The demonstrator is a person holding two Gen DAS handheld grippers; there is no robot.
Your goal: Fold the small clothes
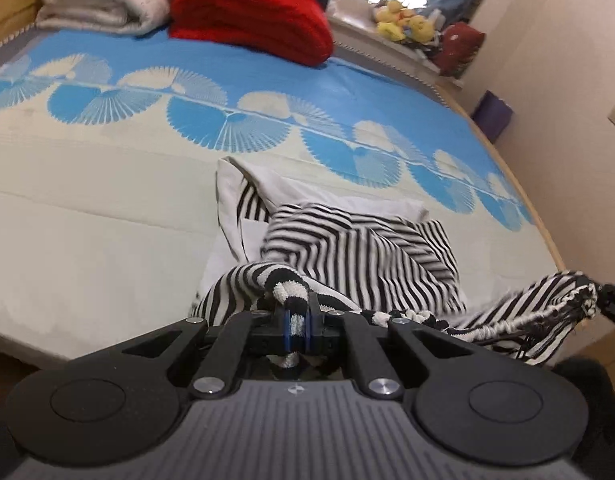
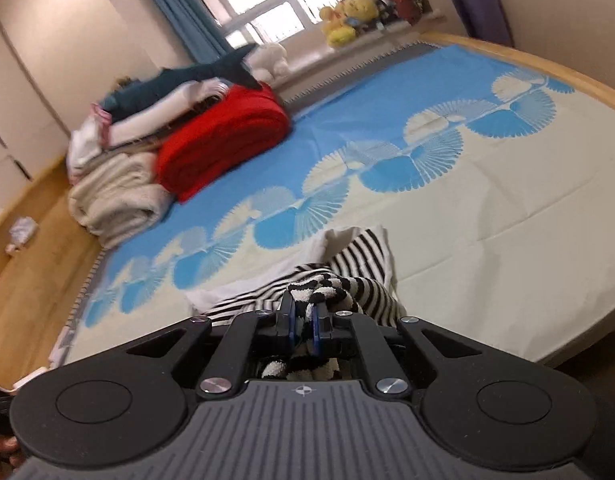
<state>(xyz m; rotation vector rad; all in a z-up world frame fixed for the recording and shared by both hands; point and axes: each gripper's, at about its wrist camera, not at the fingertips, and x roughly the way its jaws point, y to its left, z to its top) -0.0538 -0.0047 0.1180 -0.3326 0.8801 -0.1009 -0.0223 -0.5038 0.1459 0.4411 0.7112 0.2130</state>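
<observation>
Currently: striped garment point(image 1: 359, 248) bunched at near edge of bed point(image 1: 107, 208), partly lifted. Left gripper point(image 1: 296, 312) fingers pinching its knitted hem. Right gripper point(image 2: 303, 318) fingers pinching another fold, probably same hem. Red blanket point(image 2: 223, 136) well beyond.

The left claw point(image 1: 296, 312) points forward and downward, its two blue-padded fingers point(image 1: 286, 326) drawn almost together and pinching a fold of the striped garment point(image 1: 359, 256). The right claw point(image 2: 302, 320) points down less steeply, its jaws likewise nearly closed on a bunched edge of the same striped cloth. In the left wrist view, the right claw's dark tip shows at the far right edge.
</observation>
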